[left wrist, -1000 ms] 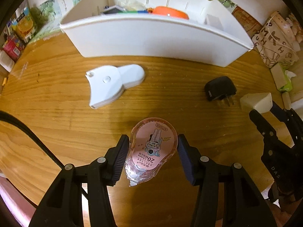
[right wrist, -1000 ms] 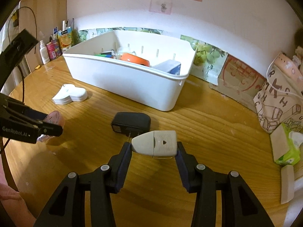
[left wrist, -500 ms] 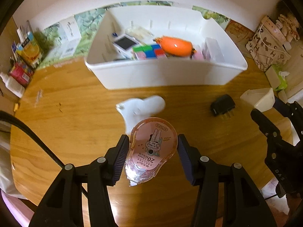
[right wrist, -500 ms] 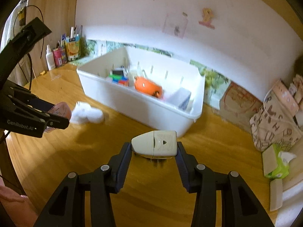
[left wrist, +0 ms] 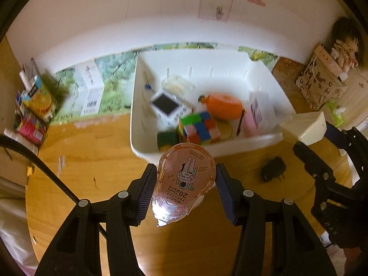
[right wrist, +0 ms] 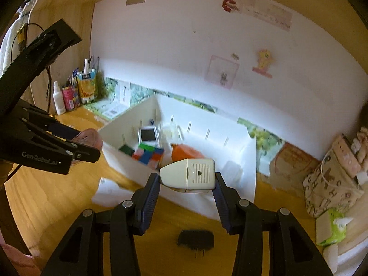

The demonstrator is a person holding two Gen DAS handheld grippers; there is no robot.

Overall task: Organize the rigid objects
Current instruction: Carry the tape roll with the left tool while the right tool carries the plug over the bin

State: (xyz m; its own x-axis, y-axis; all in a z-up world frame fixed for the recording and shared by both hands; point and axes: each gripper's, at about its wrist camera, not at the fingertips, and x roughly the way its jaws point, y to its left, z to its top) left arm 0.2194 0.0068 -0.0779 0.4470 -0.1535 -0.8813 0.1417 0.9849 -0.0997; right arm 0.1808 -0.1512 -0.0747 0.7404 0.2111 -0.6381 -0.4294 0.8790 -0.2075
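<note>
Left wrist view: a pink translucent correction tape dispenser point(left wrist: 184, 184) is clamped between the two fingers of the left gripper point(left wrist: 185, 188) and held above the wooden table point(left wrist: 92, 161). On its label a cartoon rabbit is printed, with "20" and "5mm" legible upside down, a small code in an oval near the top, and "M&G" seemingly at the lower edge; the rest of the writing is too small to be read. Beyond it, a white bin point(left wrist: 260, 139) is seen near the wall. Inside the bin a multicoloured puzzle cube point(left wrist: 199, 127), an orange rounded object point(left wrist: 224, 105), a white-framed device with a dark screen point(left wrist: 165, 105) and a green-and-black block point(left wrist: 168, 139) are contained, all blurred. A black plug adapter point(left wrist: 272, 172) lies on the table just in front of the bin.

At the right of this view, the right gripper point(left wrist: 308, 135) is seen holding a cream plug point(left wrist: 303, 126).

From the right wrist view, the same cream plug point(right wrist: 188, 176) is gripped crosswise between the right gripper point(right wrist: 187, 184) fingers, a small triangle mark and ribbed lines visible on its face. It is held in front of the bin point(right wrist: 250, 172). The black adapter point(right wrist: 195, 239) lies on the table below. On the left gripper point(right wrist: 87, 147) body, "GenRobot.AI" is printed. An orange juice carton point(right wrist: 86, 85) stands by the wall.
</note>
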